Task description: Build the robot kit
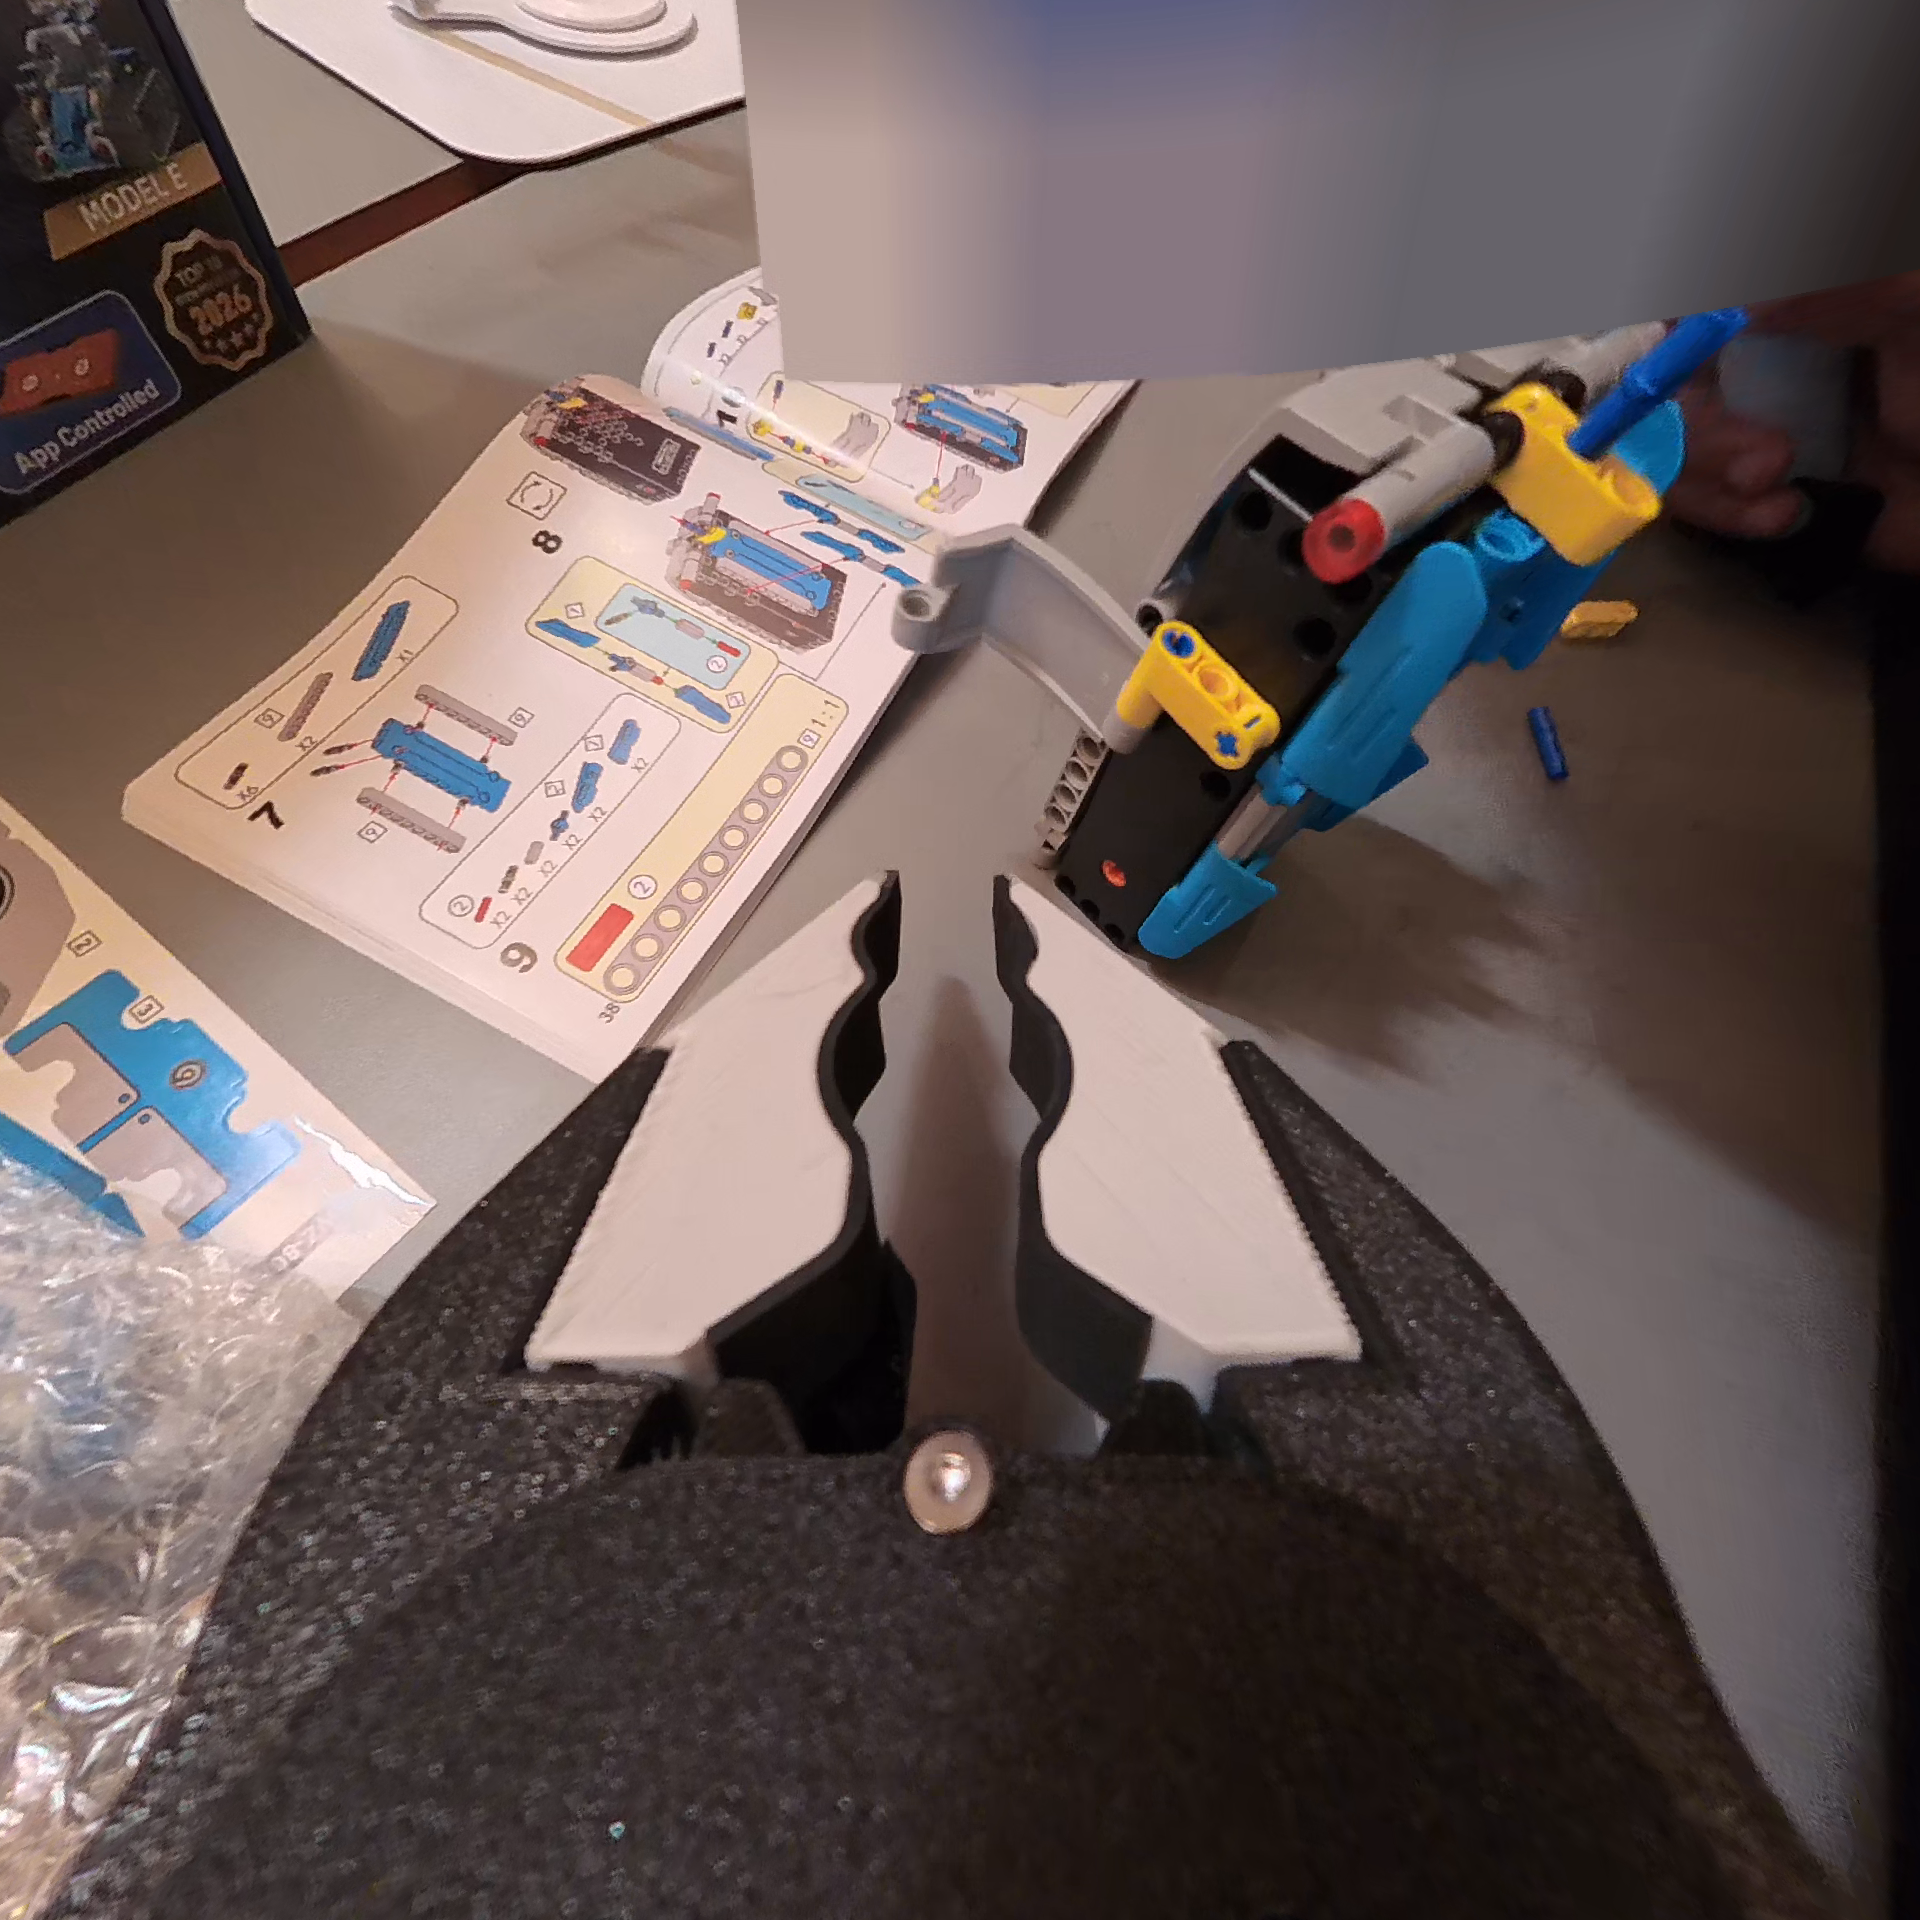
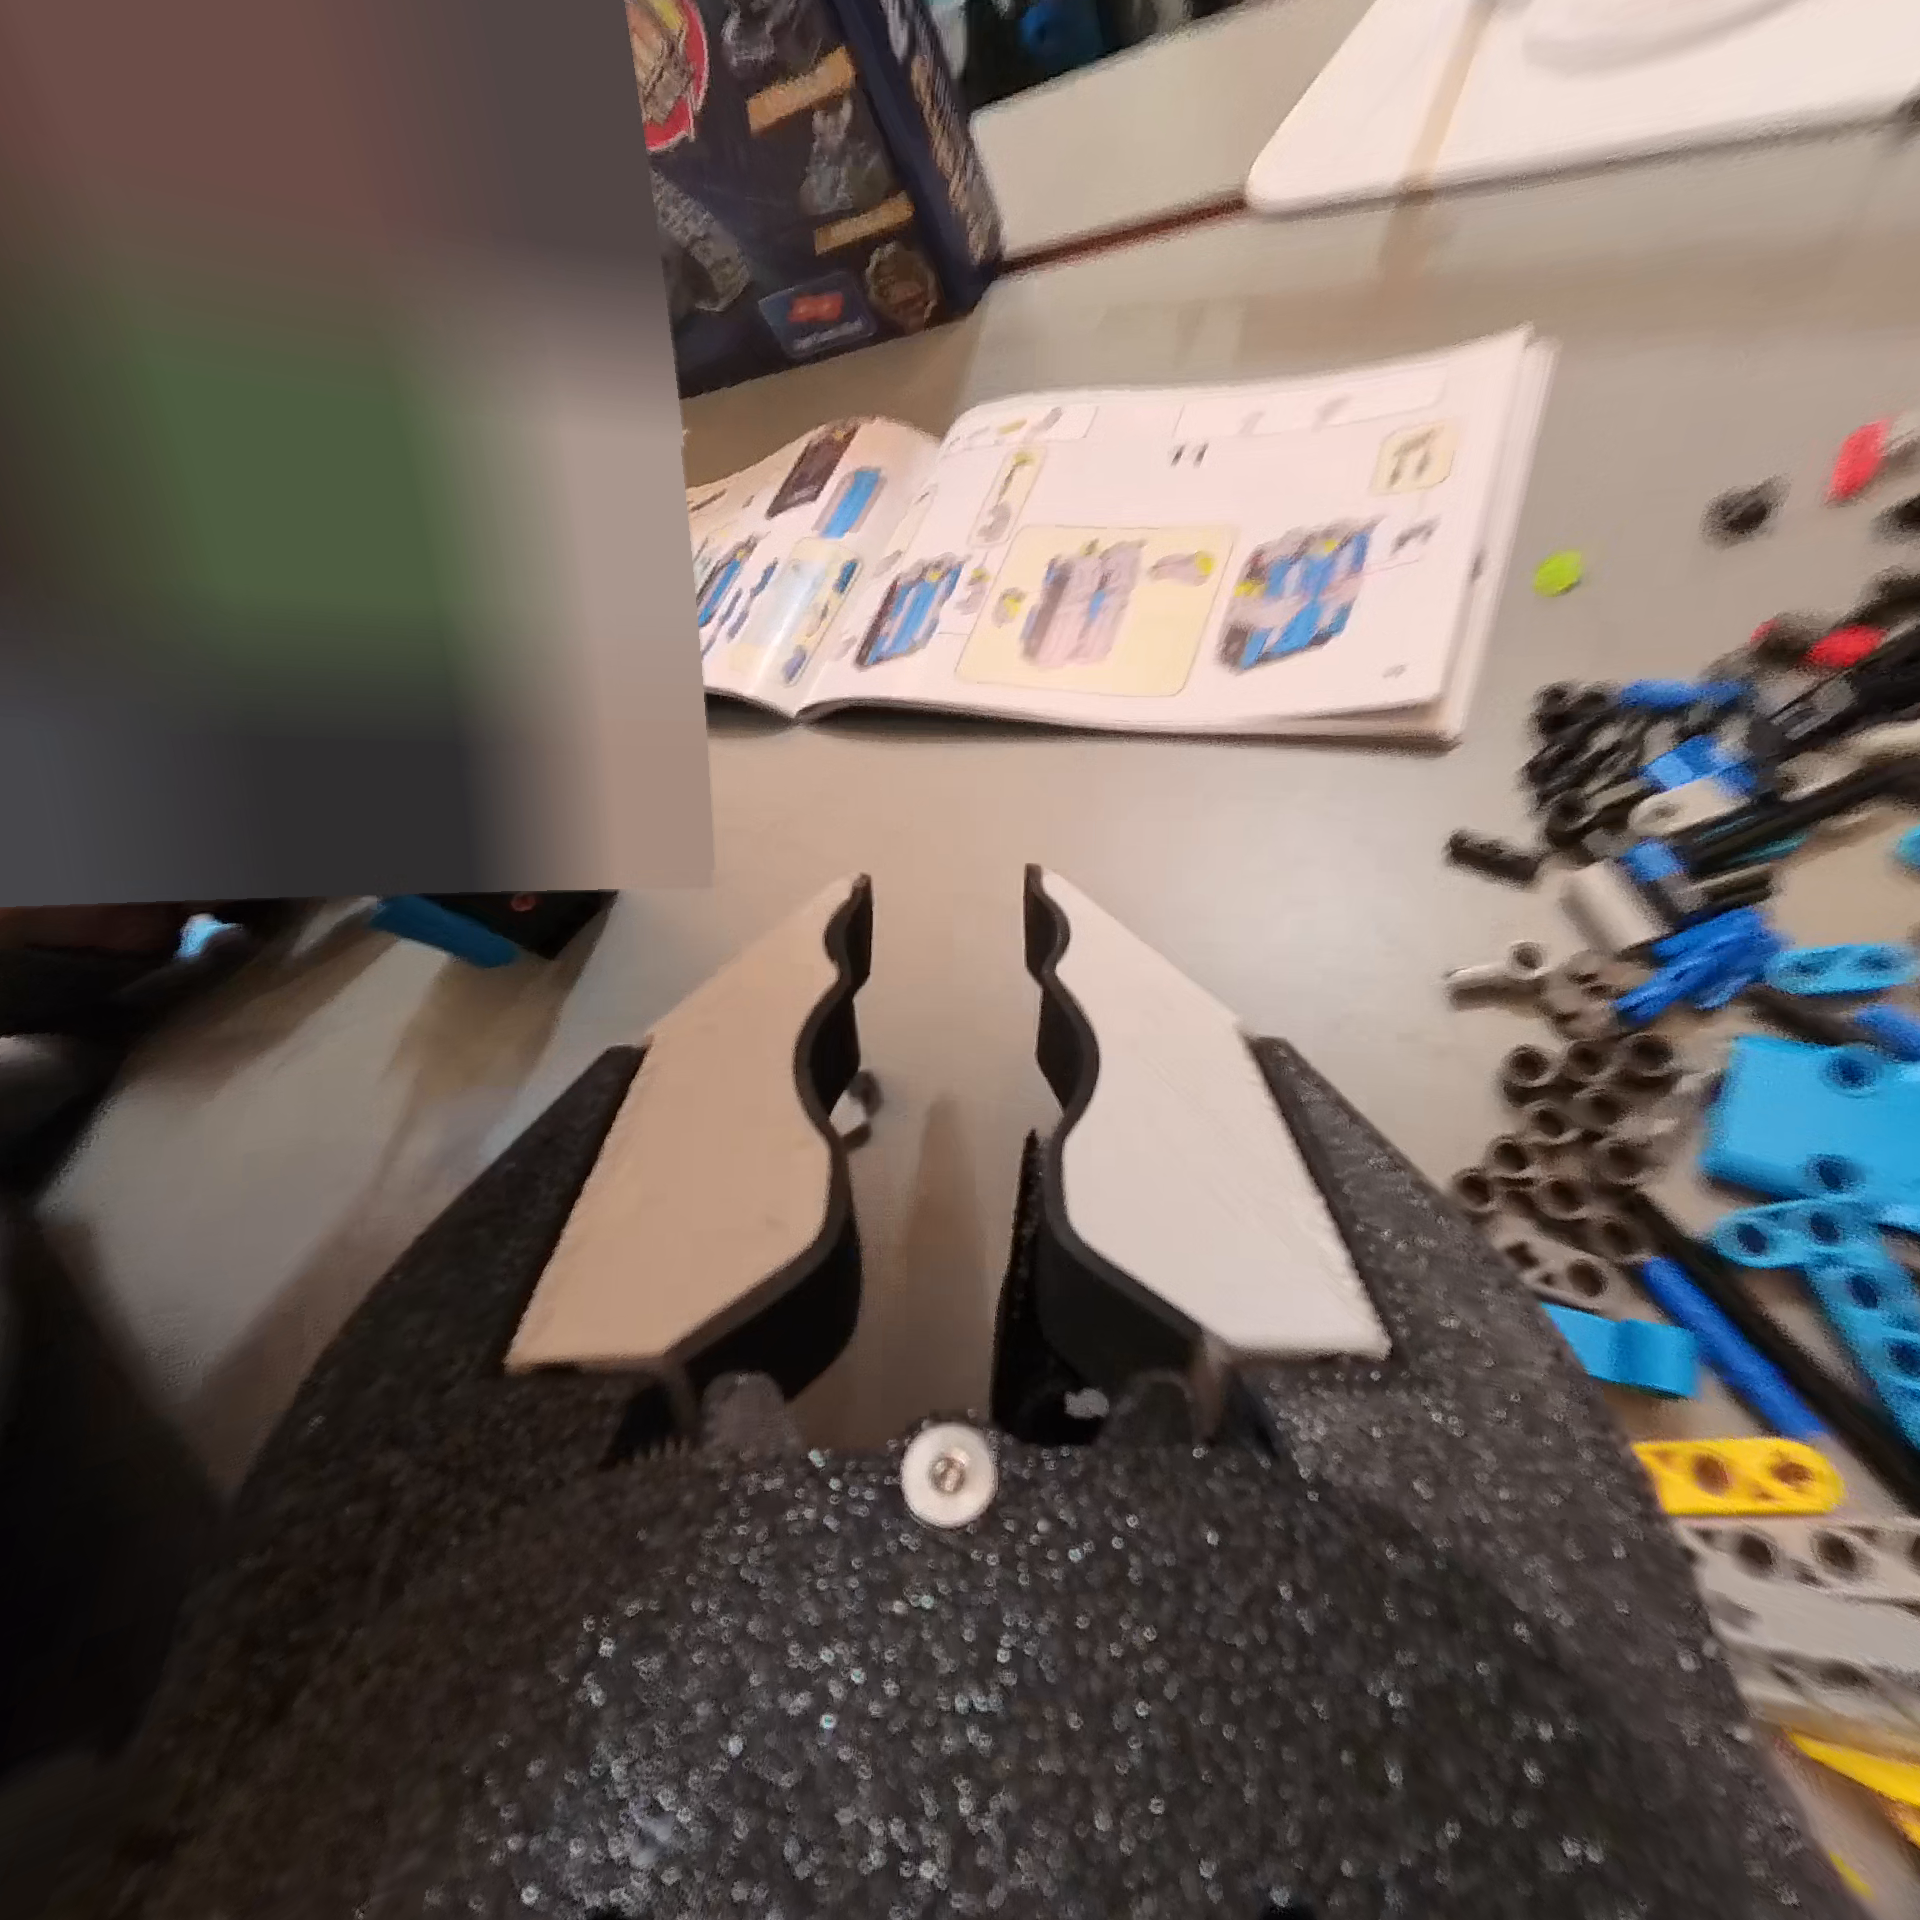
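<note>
left claw open beside model edge

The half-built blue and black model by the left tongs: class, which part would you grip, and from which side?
Probably the black block at the core of the half-built model, pinched across its flat faces near the low end. Come from that near end, just ahead of the left tongs, which stand open. The grey curved arm and yellow connectors jut out and may pivot.
</note>
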Available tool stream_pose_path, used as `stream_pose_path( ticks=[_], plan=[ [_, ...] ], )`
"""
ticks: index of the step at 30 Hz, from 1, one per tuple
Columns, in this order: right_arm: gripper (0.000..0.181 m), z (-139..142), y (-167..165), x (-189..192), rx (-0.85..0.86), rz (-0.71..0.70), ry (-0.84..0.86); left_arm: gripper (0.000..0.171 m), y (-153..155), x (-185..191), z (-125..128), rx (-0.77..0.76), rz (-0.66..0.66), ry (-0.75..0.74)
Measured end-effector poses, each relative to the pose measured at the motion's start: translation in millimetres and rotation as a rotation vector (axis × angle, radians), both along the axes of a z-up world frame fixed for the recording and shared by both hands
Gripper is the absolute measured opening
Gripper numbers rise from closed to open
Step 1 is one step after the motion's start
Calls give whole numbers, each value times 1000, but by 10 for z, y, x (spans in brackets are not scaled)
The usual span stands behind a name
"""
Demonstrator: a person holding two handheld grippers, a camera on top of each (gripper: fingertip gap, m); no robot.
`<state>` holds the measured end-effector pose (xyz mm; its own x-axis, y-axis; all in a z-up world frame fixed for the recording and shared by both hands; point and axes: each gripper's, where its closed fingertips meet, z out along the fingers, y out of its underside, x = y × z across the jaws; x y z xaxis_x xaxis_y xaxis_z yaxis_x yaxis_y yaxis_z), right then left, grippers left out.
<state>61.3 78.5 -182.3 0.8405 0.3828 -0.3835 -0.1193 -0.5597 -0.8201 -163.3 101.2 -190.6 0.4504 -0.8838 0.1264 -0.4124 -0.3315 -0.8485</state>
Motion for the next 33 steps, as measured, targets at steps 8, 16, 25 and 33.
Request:
stream_pose_path(
  ticks=[8, 16, 25, 33],
  plan=[
    [27, 27, -13, -21, 39, 9, -83, 17, -73, 25, -19, 147, -28, 78],
    [23, 167, -126, -111, 111, 43, -111, 26, -61, -60, 203, 395, 88, 80],
    [19, 245, -196, -209, 175, 68, -184, 27, 44, -184, 502, 574, 234, -13],
    [19, 240, -170, -161, 172, 47, -190, 28, 195, -172, 685, 533, 326, -173]
  ],
)
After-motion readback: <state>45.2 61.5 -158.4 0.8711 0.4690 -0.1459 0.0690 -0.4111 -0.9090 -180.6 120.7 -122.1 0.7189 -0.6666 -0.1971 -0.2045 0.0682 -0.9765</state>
